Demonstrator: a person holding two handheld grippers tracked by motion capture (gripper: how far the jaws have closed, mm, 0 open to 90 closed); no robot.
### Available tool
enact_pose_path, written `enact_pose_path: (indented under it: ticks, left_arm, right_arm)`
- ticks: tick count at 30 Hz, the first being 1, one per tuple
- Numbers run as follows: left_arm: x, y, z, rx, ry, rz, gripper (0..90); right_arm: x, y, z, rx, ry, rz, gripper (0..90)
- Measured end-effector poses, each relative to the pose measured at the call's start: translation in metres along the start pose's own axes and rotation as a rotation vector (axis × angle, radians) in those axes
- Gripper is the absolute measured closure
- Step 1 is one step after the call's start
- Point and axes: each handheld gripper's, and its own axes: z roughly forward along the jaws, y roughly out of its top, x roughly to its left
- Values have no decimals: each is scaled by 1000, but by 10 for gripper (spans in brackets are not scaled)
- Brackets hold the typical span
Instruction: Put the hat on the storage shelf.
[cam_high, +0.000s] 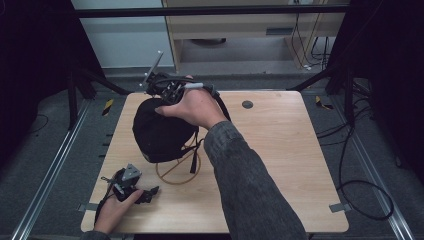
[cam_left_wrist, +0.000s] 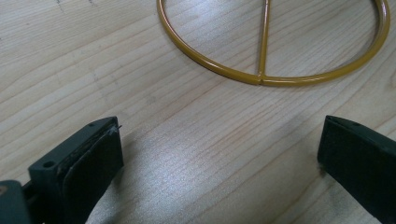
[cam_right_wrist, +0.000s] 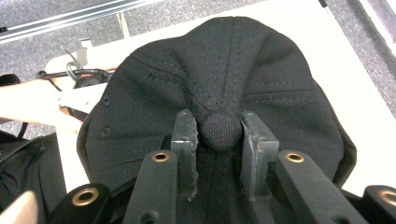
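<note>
Half the yellow stand (cam_high: 178, 167), under black cap (cam_high: 159, 131)

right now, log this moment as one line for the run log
right gripper: shut on cap button | black cap: on gold wire stand | left gripper: open, low over table, near stand base ring

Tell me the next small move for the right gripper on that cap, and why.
Probably lift straight up a little. The right gripper is shut on the black cap at its top button, and the cap sits over the yellow wire stand. The left gripper rests open on the table.
</note>
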Motion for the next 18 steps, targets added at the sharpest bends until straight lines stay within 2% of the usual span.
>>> enact_pose_path:
  ticks: [6,13,18]
  left_arm:
    - [0,0,0,0,0,0,0]
    - [0,0,0,0,0,0,0]
    - [0,0,0,0,-2,0,0]
  right_arm:
    - [0,-2,3,6,-3,7,644]
    - [-1,0,-2,-34,-18,29,549]
    - [1,0,0,-33,-19,31,509]
